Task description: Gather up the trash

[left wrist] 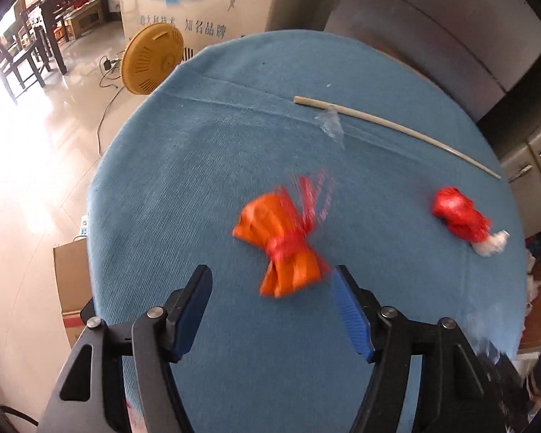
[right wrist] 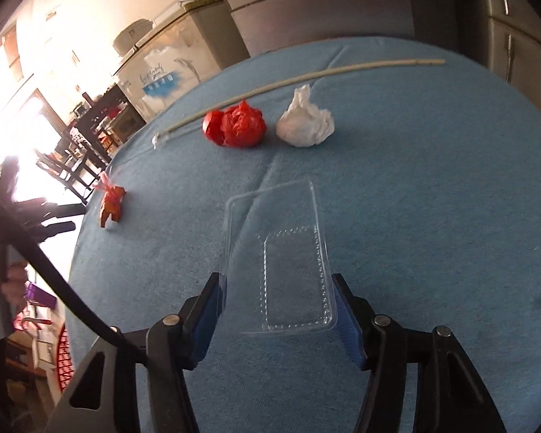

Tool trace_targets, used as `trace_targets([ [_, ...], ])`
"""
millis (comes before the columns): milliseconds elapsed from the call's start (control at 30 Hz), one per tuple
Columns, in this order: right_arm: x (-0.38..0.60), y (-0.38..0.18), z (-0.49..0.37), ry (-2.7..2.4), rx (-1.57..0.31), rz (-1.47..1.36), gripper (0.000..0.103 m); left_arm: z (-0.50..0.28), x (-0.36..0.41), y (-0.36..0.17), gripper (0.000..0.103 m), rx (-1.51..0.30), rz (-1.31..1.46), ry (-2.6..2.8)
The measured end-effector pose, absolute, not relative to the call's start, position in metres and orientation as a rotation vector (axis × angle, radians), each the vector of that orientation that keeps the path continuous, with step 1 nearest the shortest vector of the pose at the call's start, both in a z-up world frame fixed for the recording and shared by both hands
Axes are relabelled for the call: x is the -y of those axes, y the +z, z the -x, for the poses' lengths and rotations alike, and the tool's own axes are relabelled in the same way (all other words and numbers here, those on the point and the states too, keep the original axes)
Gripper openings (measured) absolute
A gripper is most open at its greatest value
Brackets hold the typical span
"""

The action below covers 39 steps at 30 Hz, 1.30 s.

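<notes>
just ahead of the left gripper [left wrist: 270, 278], held wide, the orange bundle [left wrist: 281, 245] was seen, unheld, its long axis running toward the right finger.

Orange wrapper [left wrist: 283, 249], red bag [right wrist: 236, 128], white tissue [right wrist: 305, 121], blue tablecloth [left wrist: 205, 166].

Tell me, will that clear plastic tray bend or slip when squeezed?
Probably both. The clear plastic tray looks thin and see-through, so it likely flexes and weighs little. Its glossy walls may slip on the right tool's pads, which flank it. Lying flat, it shouldn't roll.
</notes>
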State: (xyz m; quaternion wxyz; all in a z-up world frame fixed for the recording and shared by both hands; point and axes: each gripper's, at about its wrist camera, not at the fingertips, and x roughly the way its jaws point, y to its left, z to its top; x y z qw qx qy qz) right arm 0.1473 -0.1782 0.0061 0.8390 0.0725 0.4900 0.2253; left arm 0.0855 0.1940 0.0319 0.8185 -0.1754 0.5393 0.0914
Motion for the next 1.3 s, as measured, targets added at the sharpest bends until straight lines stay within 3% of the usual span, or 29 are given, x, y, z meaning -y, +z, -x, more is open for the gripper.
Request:
trace_targets([
  [300,0.196,0.021,-0.126,0.527,-0.974,-0.263,0.077,-0.119,-0.195,0.012,0.069,-1.160,0.300,0.240],
  [333,0.197,0.023,-0.125,0.533,-0.972,-0.270,0.077,-0.119,-0.192,0.013,0.065,-1.150,0.286,0.238],
  [400,0.200,0.027,-0.120,0.543,-0.964,-0.284,0.077,-0.121,-0.189,0.014,0.043,-1.137,0.253,0.243],
  [900,0.170,0.022,-0.128,0.375,-0.957,-0.104,0.077,-0.055,-0.095,0.050,0.040,-1.091,0.141,0.063],
  [933,0.168,0.019,-0.130,0.363,-0.966,-0.088,0.076,-0.044,-0.095,0.056,0.040,-1.083,0.146,0.054],
  [1000,0.166,0.014,-0.133,0.352,-0.983,-0.078,0.057,-0.022,-0.093,0.065,0.040,-1.068,0.160,0.037],
  [1300,0.170,0.022,-0.125,0.397,-0.964,-0.140,0.057,0.029,-0.102,0.113,0.040,-0.976,0.205,0.086],
])
